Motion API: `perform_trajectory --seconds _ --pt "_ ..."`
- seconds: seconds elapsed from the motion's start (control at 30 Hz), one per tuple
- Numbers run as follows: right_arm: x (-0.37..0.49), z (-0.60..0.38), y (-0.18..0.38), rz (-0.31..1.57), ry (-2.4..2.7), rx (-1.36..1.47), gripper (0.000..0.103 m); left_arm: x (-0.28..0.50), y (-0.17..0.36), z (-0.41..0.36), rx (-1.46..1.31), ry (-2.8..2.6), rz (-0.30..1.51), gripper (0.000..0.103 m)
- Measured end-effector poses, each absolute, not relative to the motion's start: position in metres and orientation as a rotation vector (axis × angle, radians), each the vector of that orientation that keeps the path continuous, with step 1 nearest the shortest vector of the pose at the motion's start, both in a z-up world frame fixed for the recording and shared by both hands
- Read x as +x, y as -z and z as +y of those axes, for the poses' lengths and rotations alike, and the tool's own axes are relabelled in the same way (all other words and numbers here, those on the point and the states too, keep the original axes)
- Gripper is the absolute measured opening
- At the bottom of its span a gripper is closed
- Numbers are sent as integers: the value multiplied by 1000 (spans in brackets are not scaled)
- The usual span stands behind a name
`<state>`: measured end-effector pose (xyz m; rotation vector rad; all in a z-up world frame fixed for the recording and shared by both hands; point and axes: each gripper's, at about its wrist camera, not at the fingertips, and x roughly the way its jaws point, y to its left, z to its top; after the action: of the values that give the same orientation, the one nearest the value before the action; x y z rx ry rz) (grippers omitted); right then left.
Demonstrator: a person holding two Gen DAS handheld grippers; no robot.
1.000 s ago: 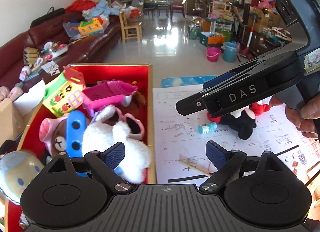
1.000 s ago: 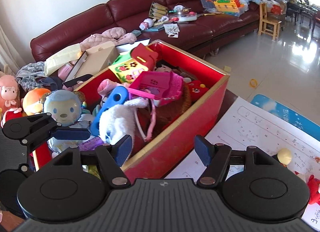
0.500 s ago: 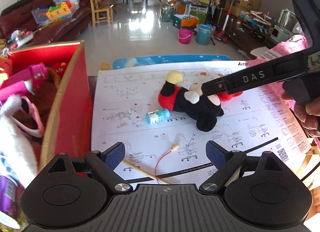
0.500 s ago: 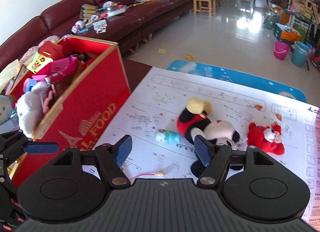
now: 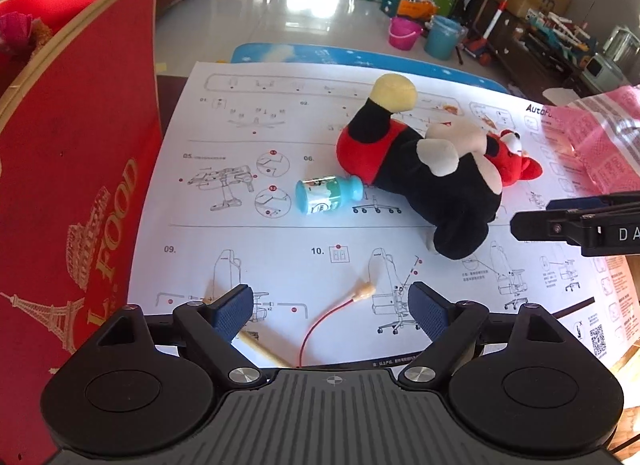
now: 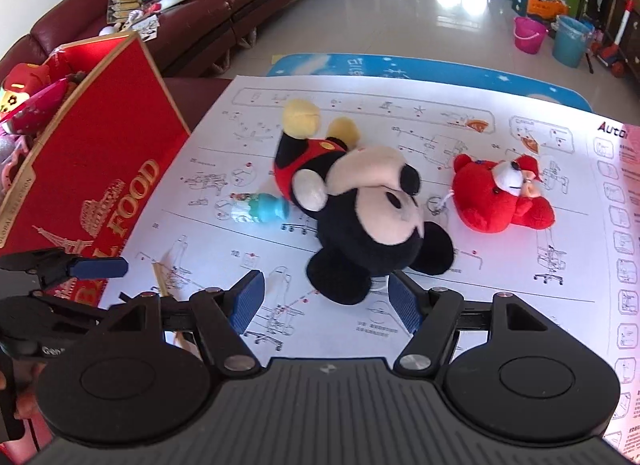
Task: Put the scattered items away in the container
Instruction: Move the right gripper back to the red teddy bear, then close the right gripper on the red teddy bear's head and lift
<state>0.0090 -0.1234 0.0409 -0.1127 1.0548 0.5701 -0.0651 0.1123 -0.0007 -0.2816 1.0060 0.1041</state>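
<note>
Spread across the tabletop, an instruction sheet carries the mouse plush at its middle — right gripper and left gripper, both released and empty, are approaching, so next the right must straddle it and clench.

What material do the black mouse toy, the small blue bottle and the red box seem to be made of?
Black mouse toy: soft plush, a fuzzy matte pile with rounded, stuffed shapes.
Small blue bottle: probably plastic, smooth with a slight sheen and a printed label.
Red box: likely coated cardboard, with flat thin walls, a pale edge along the rim and gold print.
</note>
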Motion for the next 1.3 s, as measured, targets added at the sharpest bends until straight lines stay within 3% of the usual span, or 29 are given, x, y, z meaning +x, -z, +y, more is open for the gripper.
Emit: perform_trajectory --seconds 0.4,0.73,0.93,1.1,1.3 --pt "47 -192 -14 1075 -342 -55 70 -20 16 77 -247 -29 1056 91" --pt "114 -190 -7 945 -290 -119 69 13 4 45 -176 51 1019 90" --pt "142 -209 4 951 -291 -64 52 43 -18 18 -135 161 953 87" --pt "147 -225 11 975 -287 -17 49 91 -22 -21 -42 242 893 87" --pt "151 -241 19 993 -276 57 49 152 17 -54 14 261 982 85"
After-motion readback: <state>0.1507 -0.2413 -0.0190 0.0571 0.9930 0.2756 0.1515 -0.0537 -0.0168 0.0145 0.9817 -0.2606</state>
